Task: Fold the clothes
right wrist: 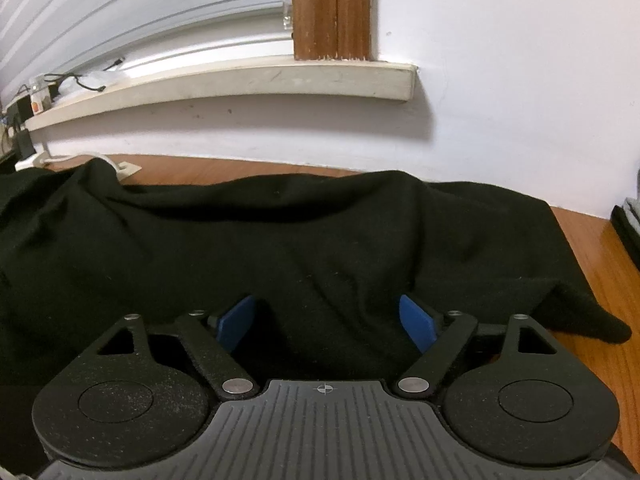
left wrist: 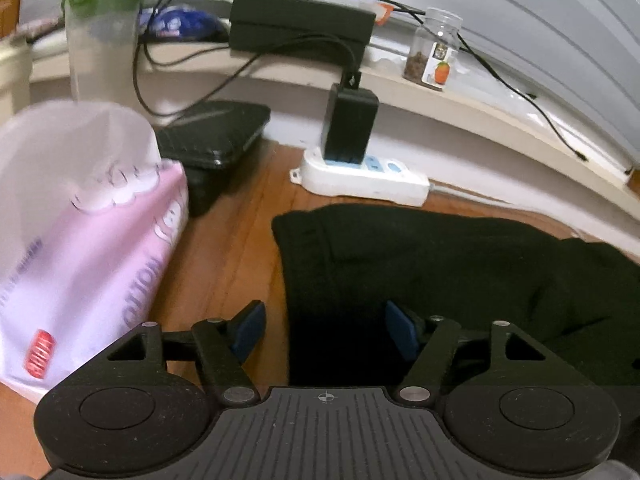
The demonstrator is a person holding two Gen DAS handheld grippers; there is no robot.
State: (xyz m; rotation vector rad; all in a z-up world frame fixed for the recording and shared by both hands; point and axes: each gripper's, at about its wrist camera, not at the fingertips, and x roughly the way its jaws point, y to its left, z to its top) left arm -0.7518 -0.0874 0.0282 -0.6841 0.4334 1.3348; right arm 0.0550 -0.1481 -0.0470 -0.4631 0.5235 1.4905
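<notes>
A black garment (left wrist: 440, 272) lies rumpled across the wooden table (left wrist: 232, 248). In the left wrist view my left gripper (left wrist: 326, 330) is open over the garment's left edge; its left blue pad (left wrist: 250, 328) is above bare wood and its right blue pad (left wrist: 402, 330) above the cloth. In the right wrist view the same black garment (right wrist: 280, 248) fills the middle, with a pointed corner at the right. My right gripper (right wrist: 326, 324) is open just above the cloth, with dark fabric showing between its blue pads (right wrist: 418, 322). Nothing is gripped by either.
At the left stand a pink-and-white tissue pack (left wrist: 80, 240), a green-lidded shaker bottle (left wrist: 104, 36) and a black case (left wrist: 212, 136). A white power strip (left wrist: 368, 180) with a black charger, cables, a black box and a glass jar (left wrist: 434, 50) line the window ledge (right wrist: 240, 80). A dark object (right wrist: 628, 228) sits far right.
</notes>
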